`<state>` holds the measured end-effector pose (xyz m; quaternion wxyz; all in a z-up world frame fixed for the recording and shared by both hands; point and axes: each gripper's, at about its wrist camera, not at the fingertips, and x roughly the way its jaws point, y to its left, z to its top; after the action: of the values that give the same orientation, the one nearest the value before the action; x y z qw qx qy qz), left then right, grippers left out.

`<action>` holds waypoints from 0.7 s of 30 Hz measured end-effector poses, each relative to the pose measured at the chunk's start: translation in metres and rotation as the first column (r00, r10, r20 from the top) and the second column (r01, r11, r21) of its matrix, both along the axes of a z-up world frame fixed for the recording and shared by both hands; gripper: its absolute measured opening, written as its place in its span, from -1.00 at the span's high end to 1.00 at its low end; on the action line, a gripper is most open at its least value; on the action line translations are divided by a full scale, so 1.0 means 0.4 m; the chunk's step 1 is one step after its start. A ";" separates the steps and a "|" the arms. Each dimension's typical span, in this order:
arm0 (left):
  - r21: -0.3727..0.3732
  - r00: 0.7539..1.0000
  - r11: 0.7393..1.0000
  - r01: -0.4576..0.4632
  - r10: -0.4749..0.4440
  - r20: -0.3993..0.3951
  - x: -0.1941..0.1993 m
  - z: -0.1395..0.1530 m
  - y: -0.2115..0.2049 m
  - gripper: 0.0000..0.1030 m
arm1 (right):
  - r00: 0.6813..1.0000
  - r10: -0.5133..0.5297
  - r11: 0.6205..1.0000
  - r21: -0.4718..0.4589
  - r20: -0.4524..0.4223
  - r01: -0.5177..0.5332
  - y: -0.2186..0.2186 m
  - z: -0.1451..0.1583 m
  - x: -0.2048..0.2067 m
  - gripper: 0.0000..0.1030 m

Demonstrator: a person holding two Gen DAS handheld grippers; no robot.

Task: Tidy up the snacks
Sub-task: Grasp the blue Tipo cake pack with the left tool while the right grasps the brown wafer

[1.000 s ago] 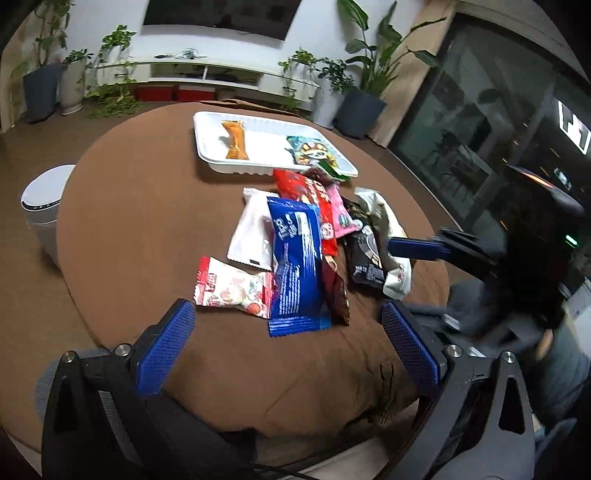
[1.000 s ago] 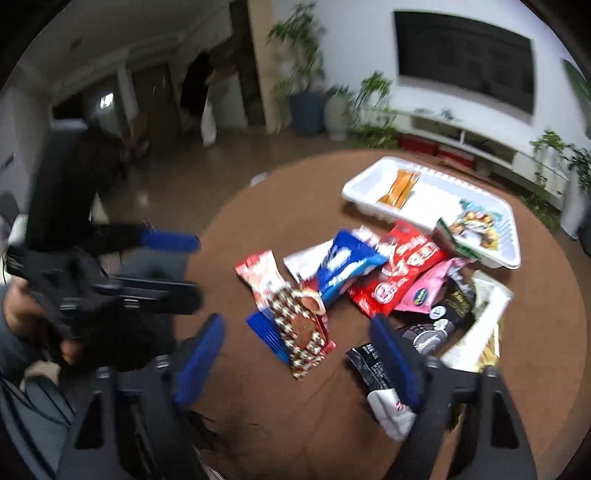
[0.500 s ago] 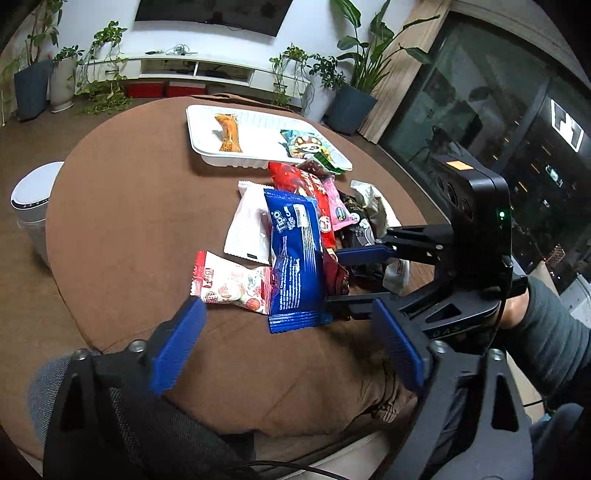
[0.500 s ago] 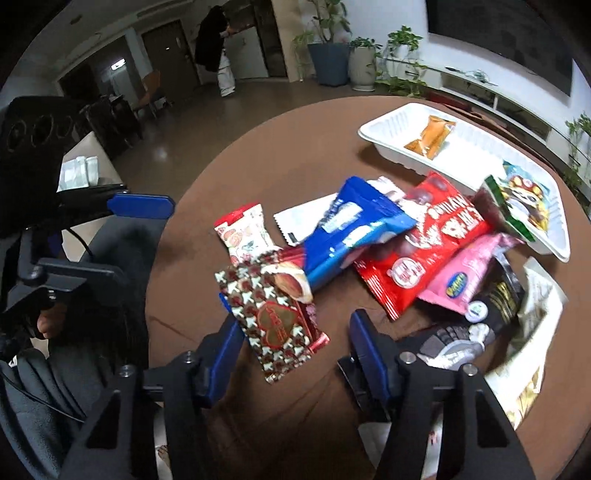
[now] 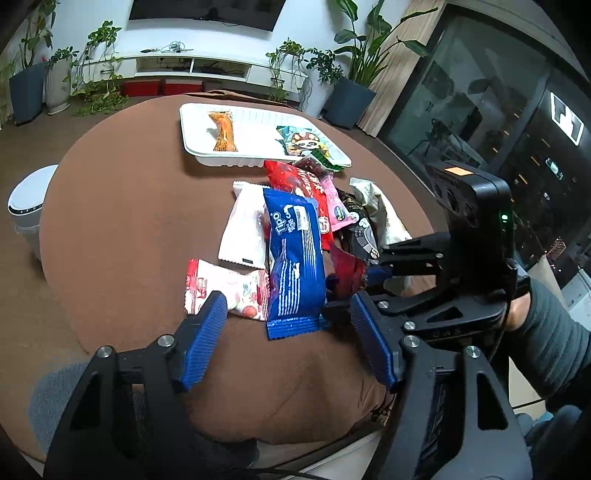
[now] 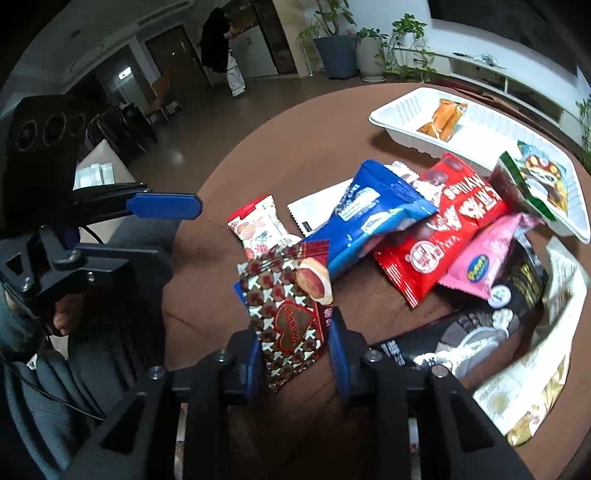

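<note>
My right gripper (image 6: 295,358) is low over the near edge of the tabletop (image 5: 122,206), fingers pressed against both sides of the dark red star-patterned snack packet (image 6: 291,314). My left gripper (image 5: 288,339) hovers wide apart just before the blue Tipo packet (image 5: 295,258), clamping nothing. The other snacks lie in a loose pile at the middle of the round brown tabletop: a white-and-red packet (image 5: 225,288), a red bag (image 6: 443,229), a pink one (image 6: 480,258). At the far edge a white tray (image 5: 192,122) holds an orange packet (image 5: 223,131). Beyond are potted plants (image 5: 351,74) and a wall television (image 5: 207,11).
</note>
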<state>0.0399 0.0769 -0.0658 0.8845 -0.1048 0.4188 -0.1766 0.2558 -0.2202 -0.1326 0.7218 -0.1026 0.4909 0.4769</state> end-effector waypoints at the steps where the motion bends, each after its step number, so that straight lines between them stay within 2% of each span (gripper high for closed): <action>1: 0.000 1.000 1.000 0.001 -0.001 -0.001 0.004 0.001 -0.002 -0.31 | 1.000 -0.004 1.000 0.007 -0.006 0.004 -0.004 0.002 -0.003 0.34; 4: 0.009 1.000 1.000 0.003 -0.003 -0.020 0.031 -0.004 -0.016 -0.03 | 0.999 -0.041 0.999 0.021 -0.017 0.042 -0.029 0.011 -0.003 0.38; 5: 0.013 1.000 1.000 0.005 -0.005 -0.025 0.040 -0.007 -0.021 0.00 | 0.998 -0.056 0.998 0.021 -0.022 0.057 -0.035 0.013 -0.003 0.39; 7: 0.037 0.999 0.999 0.007 -0.005 -0.044 0.059 -0.013 -0.036 0.00 | 0.996 -0.082 0.996 0.024 -0.022 0.082 -0.044 0.021 -0.005 0.45; 12: 0.109 0.994 0.994 0.013 -0.001 -0.107 0.115 -0.036 -0.075 0.00 | 0.987 -0.161 0.985 0.057 -0.024 0.162 -0.078 0.066 -0.020 0.46; 21: 0.216 0.987 0.975 0.048 -0.013 -0.159 0.177 -0.064 -0.136 0.00 | 0.979 -0.201 0.976 0.082 -0.024 0.203 -0.119 0.100 -0.044 0.46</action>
<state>0.1108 0.0226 -0.0916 0.8523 -0.0139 0.5054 -0.1342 0.2381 -0.2679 -0.0926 0.7664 -0.0182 0.4840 0.4220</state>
